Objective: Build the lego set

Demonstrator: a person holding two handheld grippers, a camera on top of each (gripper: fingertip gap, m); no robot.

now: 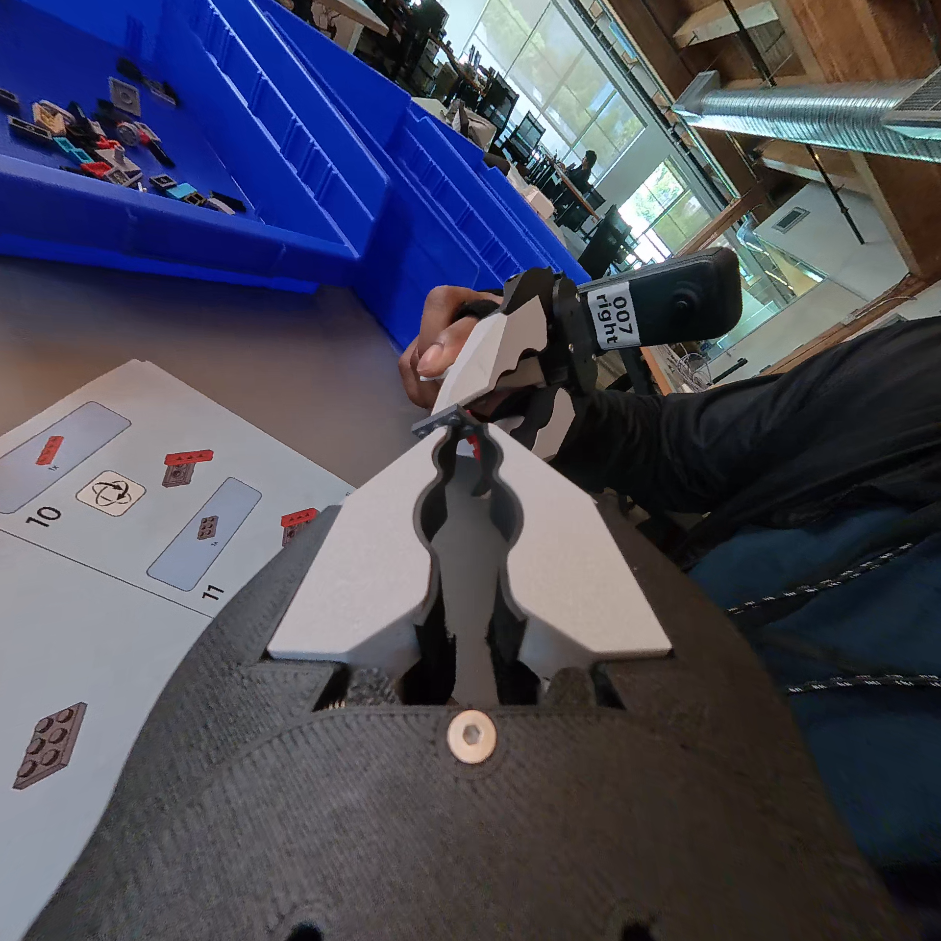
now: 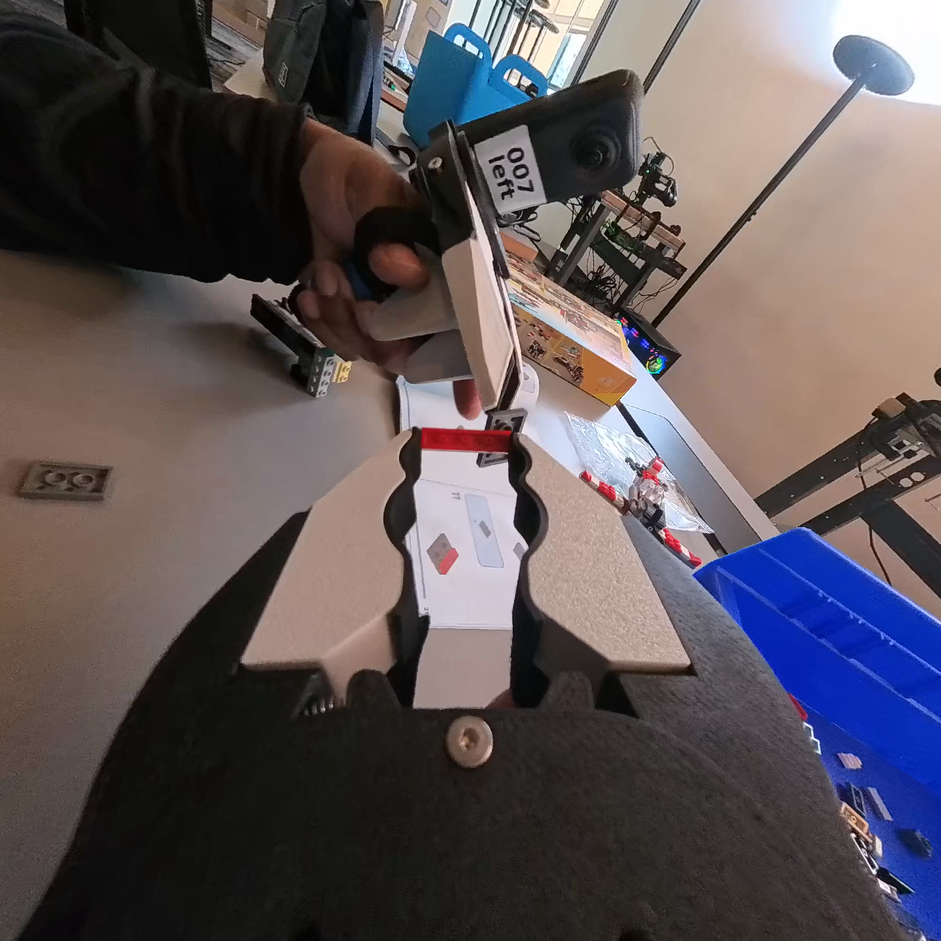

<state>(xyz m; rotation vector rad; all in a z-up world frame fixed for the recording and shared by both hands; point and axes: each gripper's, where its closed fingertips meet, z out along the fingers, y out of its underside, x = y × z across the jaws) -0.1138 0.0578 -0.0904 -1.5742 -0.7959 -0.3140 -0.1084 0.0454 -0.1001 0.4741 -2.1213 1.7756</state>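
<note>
My left gripper (image 1: 461,426) is shut on a small dark grey plate (image 1: 435,425), held in the air over the table. My right gripper (image 2: 466,441) is shut on a thin red plate (image 2: 458,439), gripped by its ends between the two fingertips. The two pieces meet at the tips. In the right wrist view the grey plate (image 2: 501,437) sits right behind the red plate's right end, under the left gripper's tips (image 2: 501,407). In the left wrist view the right gripper (image 1: 458,407) comes in from above, and only a sliver of the red plate (image 1: 473,444) shows.
The open instruction booklet (image 1: 127,534) lies on the grey table below. Blue bins (image 1: 305,168) with loose pieces (image 1: 112,137) stand behind. A grey plate (image 2: 66,481), a small dark build (image 2: 310,356), a yellow box (image 2: 575,336) and a plastic bag with pieces (image 2: 646,489) lie around. Less than 4 cm separates the two grippers' tips.
</note>
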